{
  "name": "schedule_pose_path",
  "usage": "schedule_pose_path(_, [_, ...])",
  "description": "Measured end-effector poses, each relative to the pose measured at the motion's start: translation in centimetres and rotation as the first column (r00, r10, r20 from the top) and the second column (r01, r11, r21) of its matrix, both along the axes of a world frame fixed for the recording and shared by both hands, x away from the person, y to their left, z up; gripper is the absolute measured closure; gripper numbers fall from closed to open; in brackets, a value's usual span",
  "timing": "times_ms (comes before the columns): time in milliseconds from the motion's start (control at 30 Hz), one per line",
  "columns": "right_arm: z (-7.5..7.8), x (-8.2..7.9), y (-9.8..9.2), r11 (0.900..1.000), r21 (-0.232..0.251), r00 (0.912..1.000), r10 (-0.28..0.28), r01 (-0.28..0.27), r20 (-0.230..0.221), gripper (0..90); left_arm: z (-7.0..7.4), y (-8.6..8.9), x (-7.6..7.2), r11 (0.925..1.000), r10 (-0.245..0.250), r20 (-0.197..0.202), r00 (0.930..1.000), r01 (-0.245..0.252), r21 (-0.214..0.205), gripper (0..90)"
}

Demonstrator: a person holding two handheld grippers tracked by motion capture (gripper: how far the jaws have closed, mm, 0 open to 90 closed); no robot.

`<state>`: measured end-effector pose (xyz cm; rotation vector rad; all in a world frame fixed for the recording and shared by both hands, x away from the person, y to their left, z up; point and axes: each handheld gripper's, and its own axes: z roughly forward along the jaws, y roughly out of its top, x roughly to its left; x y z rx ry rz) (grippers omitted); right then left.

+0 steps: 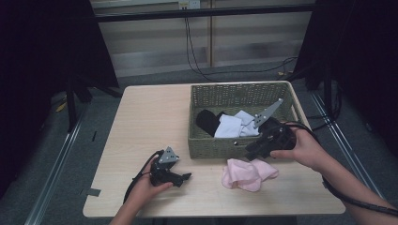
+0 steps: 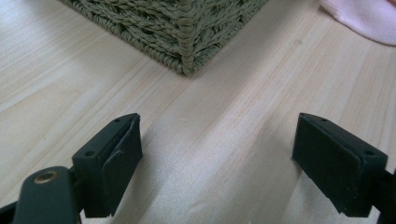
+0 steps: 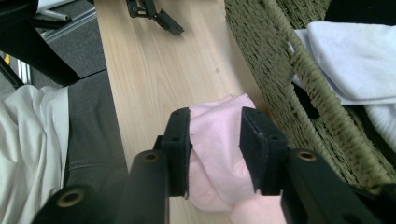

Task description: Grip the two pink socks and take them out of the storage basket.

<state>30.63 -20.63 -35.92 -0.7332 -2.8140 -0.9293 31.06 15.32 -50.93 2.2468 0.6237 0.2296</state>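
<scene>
From the high view I see my right hand-held gripper (image 1: pixel 251 152) hanging just over the near rim of the basket (image 1: pixel 197 140), pointing down at the pink cloth (image 1: pixel 248 173), which lies crumpled on the bench (image 1: pixel 150 117) right in front of the basket wall. White cloths (image 1: pixel 237 125) and a black cloth (image 1: pixel 207 121) are already in the basket. My left hand-held gripper (image 1: pixel 185 177) sits low on the bench, well apart from the pink cloth, with nothing in it.

In the left gripper view, the jaws stand wide apart over bare wood. The basket's corner (image 2: pixel 187 51) is ahead and an edge of the pink cloth (image 2: pixel 369 21) peeks in at the top right. I judge this hand to be idle.

In the right gripper view, the jaws stand partly apart with the pink cloth (image 3: pixel 217 154) between them. I cannot tell for certain whether the pads press on the fabric, though they look loose on it. The basket wall (image 3: pixel 285 70) runs just beside the right jaw, with a white cloth (image 3: pixel 355 60) beyond it.

I judge the step in hand to be the handling of the pink cloth beside the basket. If it is to join the others, the next move calls for squeezing firmly on a good fold, lifting clear of the woven rim, then carrying it over the wall.
</scene>
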Motion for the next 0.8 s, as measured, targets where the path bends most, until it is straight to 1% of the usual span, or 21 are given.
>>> schedule_pose_path(67, [0.0, -0.1, -0.2, 1.0000, -0.003, 1.0000, -0.007, 0.007, 0.003, 58.8, 0.0, 0.0, 0.0, 1.0000, 0.000, 0.000, 1.0000, 0.000, 0.000, 15.2])
schedule_pose_path(100, [-0.1, -0.2, -0.4, 1.0000, 0.003, 0.9999, -0.006, 0.006, 0.016, 57.3, 0.0, 0.0, 0.0, 1.0000, 0.000, 0.000, 1.0000, 0.000, 0.000, 15.2])
schedule_pose_path(133, [0.0, -0.3, -0.5, 0.9999, -0.007, 0.9998, -0.015, 0.015, 0.009, 55.9, 0.0, 0.0, 0.0, 1.0000, 0.000, 0.000, 1.0000, 0.000, 0.000, 15.2])
schedule_pose_path(200, [-0.2, -0.5, -0.7, 1.0000, -0.001, 0.9997, -0.007, 0.007, 0.022, 54.7, 0.0, 0.0, 0.0, 1.0000, 0.000, 0.000, 1.0000, 0.000, 0.000, 15.2])
schedule_pose_path(300, [-0.4, -0.8, -1.1, 0.9995, -0.019, 0.9994, -0.024, 0.025, 0.023, 50.2, 0.0, 0.0, 0.0, 1.0000, 0.000, 0.000, 1.0000, 0.000, 0.000, 15.2])
schedule_pose_path(367, [-0.7, -0.9, -1.5, 0.9994, -0.013, 0.9993, -0.031, 0.031, 0.021, 47.6, 0.0, 0.0, 0.0, 1.0000, 0.000, 0.000, 1.0000, 0.000, 0.000, 15.3])
schedule_pose_path(433, [-1.1, -1.1, -1.8, 0.9987, -0.028, 0.9987, -0.041, 0.042, 0.030, 44.7, 0.0, 0.0, 0.0, 1.0000, 0.000, 0.000, 1.0000, 0.000, 0.000, 15.3])
schedule_pose_path(500, [-1.5, -1.3, -2.1, 0.9983, -0.028, 0.9983, -0.050, 0.050, 0.030, 42.8, 0.0, 0.0, 0.0, 1.0000, -0.001, 0.000, 1.0000, 0.001, -0.001, 15.3])
schedule_pose_path(567, [-1.9, -1.5, -2.4, 0.9975, -0.031, 0.9970, -0.062, 0.063, 0.047, 40.0, 0.0, 0.0, 0.0, 1.0000, 0.000, 0.000, 1.0000, 0.000, 0.000, 15.2])
schedule_pose_path(800, [-3.7, -2.0, -3.7, 0.9923, -0.046, 0.9911, -0.112, 0.115, 0.072, 34.8, 0.0, 0.0, 0.0, 1.0000, 0.001, 0.000, 1.0000, -0.001, 0.000, 15.2])
